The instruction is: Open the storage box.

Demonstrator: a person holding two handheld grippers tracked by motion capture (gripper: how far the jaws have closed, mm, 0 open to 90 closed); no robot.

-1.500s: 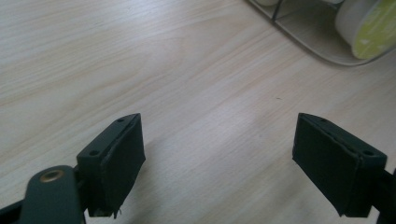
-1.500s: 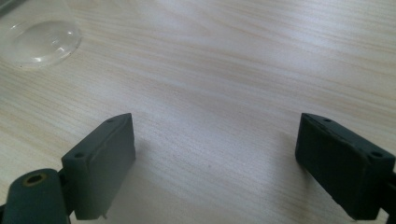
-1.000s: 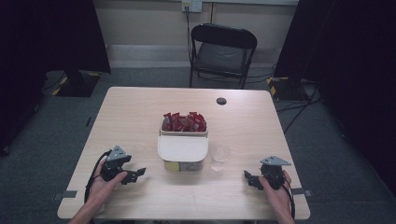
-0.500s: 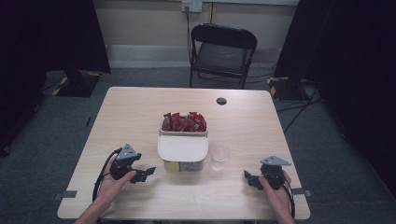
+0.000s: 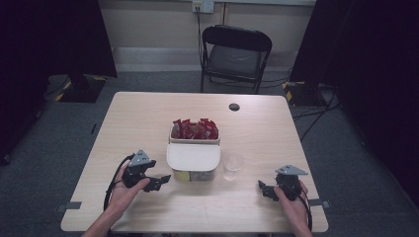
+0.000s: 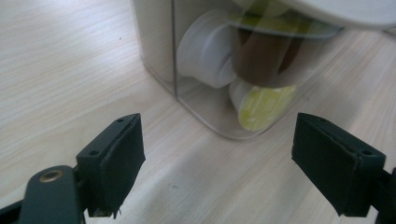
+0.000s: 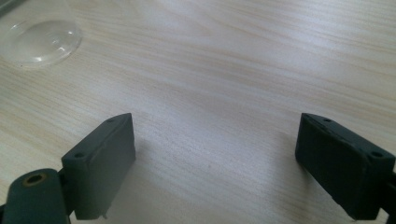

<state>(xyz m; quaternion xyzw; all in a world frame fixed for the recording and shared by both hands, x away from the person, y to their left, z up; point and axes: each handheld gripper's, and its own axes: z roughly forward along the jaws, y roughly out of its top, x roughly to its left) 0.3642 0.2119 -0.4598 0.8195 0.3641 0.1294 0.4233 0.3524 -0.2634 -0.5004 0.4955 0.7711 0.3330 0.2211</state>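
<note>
From the high view we saw a clear box at the table's middle, its long axis running away from us, the far half open and packed with red packets, the near half under a white lid. A clear cup stood just right of the box. The left gripper view gave us what the high view could not: through the box's near wall lay small capsules on their sides, a white one, a brown one and one with a yellow-green foil end facing us.

Our left gripper pointed right, at the box's near corner, close but apart from it. Its jaws stood wide apart, holding nothing. Our right gripper sat well to the right, near the table's front edge, pointing left toward the cup, jaws likewise spread wide and empty above bare wood.
</note>
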